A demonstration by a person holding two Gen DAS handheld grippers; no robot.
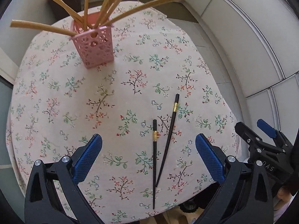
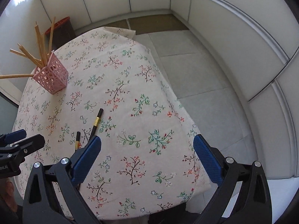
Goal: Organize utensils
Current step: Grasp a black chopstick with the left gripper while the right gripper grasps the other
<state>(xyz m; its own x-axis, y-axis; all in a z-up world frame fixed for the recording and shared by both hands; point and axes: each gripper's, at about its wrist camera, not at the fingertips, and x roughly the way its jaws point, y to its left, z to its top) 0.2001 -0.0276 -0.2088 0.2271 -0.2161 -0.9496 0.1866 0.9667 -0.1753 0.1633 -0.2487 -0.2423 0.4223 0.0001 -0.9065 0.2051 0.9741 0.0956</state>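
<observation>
Two black chopsticks with gold bands lie on the floral tablecloth (image 1: 115, 97): a shorter-looking one (image 1: 154, 160) and a slanted one (image 1: 171, 128) whose tips nearly meet near the front edge. My left gripper (image 1: 148, 149) hangs open above them, both lying between its blue pads without touching them. A pink perforated holder (image 1: 95, 44) at the far left holds several bamboo chopsticks (image 1: 130, 12). My right gripper (image 2: 147, 145) is open over bare cloth, and the black chopsticks (image 2: 97, 121) lie just left of its left finger (image 2: 87, 156), partly hidden by it. The holder (image 2: 51, 77) stands far left.
A dark bin with a red rim (image 2: 61, 28) stands on the floor behind the table. Grey floor tiles (image 2: 196, 78) and white wall panels lie to the right. The right gripper (image 1: 252, 128) shows at the table's right edge, the left gripper (image 2: 28, 137) at the left.
</observation>
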